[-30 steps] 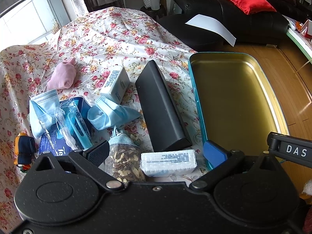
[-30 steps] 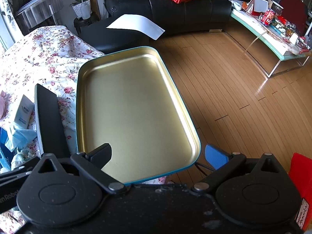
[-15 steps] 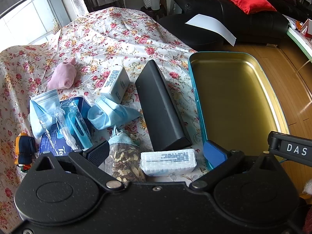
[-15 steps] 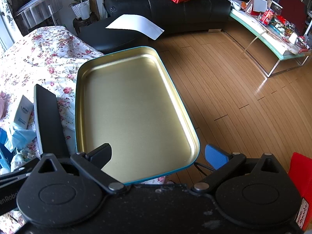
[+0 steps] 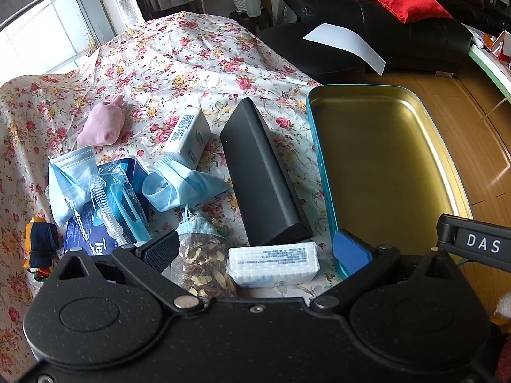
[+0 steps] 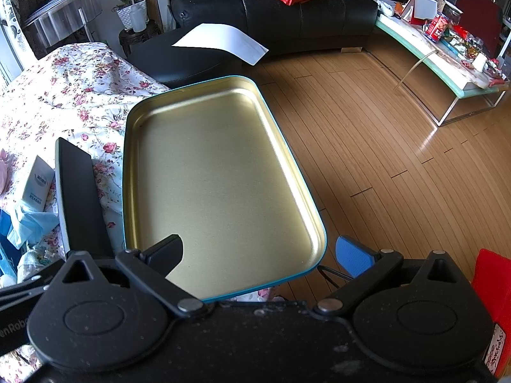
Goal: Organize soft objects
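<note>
On the floral tablecloth (image 5: 191, 51) lie soft things: a pink cloth bundle (image 5: 101, 125), two blue face masks (image 5: 179, 183) (image 5: 72, 175), a sachet of dried petals (image 5: 201, 261), a white tissue pack (image 5: 273, 265) and another white pack (image 5: 188, 138). An empty gold tin tray with a teal rim (image 5: 322, 166) sits at the table's right edge; it also shows in the right wrist view (image 6: 319, 220). My left gripper (image 5: 255, 250) is open and empty over the sachet and tissue pack. My right gripper (image 6: 260, 253) is open and empty over the tray's near end.
A long black box (image 5: 262, 175) lies between the soft things and the tray, also in the right wrist view (image 6: 80, 198). A blue packet (image 5: 95, 233) and a dark rolled item (image 5: 40, 244) lie at the left. Wooden floor (image 6: 399, 159), a black sofa (image 6: 271, 9) and a glass table (image 6: 447, 60) lie beyond.
</note>
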Demonstrator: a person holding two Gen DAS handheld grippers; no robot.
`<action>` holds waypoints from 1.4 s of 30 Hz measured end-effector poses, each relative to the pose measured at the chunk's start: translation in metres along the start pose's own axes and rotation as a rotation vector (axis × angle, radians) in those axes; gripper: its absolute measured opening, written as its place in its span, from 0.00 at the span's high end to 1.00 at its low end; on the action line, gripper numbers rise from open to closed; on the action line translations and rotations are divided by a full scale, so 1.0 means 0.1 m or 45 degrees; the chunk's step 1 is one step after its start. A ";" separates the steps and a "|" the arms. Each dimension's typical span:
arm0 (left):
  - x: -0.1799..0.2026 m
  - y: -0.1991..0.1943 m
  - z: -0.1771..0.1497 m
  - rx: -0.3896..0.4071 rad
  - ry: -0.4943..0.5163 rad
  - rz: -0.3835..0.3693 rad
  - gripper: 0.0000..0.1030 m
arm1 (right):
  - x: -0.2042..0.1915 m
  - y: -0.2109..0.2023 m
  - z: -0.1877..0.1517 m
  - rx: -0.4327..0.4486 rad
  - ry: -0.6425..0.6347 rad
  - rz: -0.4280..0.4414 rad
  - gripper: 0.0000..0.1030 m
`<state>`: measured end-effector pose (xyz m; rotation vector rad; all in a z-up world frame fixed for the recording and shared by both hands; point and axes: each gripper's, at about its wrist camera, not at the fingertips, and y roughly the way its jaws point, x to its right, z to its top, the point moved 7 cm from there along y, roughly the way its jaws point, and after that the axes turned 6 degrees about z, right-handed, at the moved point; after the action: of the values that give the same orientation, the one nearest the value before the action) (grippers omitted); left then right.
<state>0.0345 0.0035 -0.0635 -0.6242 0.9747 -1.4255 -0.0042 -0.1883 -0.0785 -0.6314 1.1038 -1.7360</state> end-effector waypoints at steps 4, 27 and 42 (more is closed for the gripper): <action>0.01 0.00 0.00 0.000 0.002 -0.001 0.03 | 0.00 0.00 0.00 0.000 0.000 0.000 0.00; 0.06 -0.03 -0.02 -0.001 0.002 -0.001 0.03 | 0.01 0.01 -0.01 -0.002 -0.001 -0.002 0.00; -0.32 -0.34 0.18 0.194 -0.144 0.060 0.03 | 0.01 -0.19 0.04 0.147 0.006 0.050 0.00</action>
<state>0.0352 0.0277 -0.0201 -0.5591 0.7795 -1.3930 -0.0103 -0.1883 -0.0598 -0.5308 1.0053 -1.7542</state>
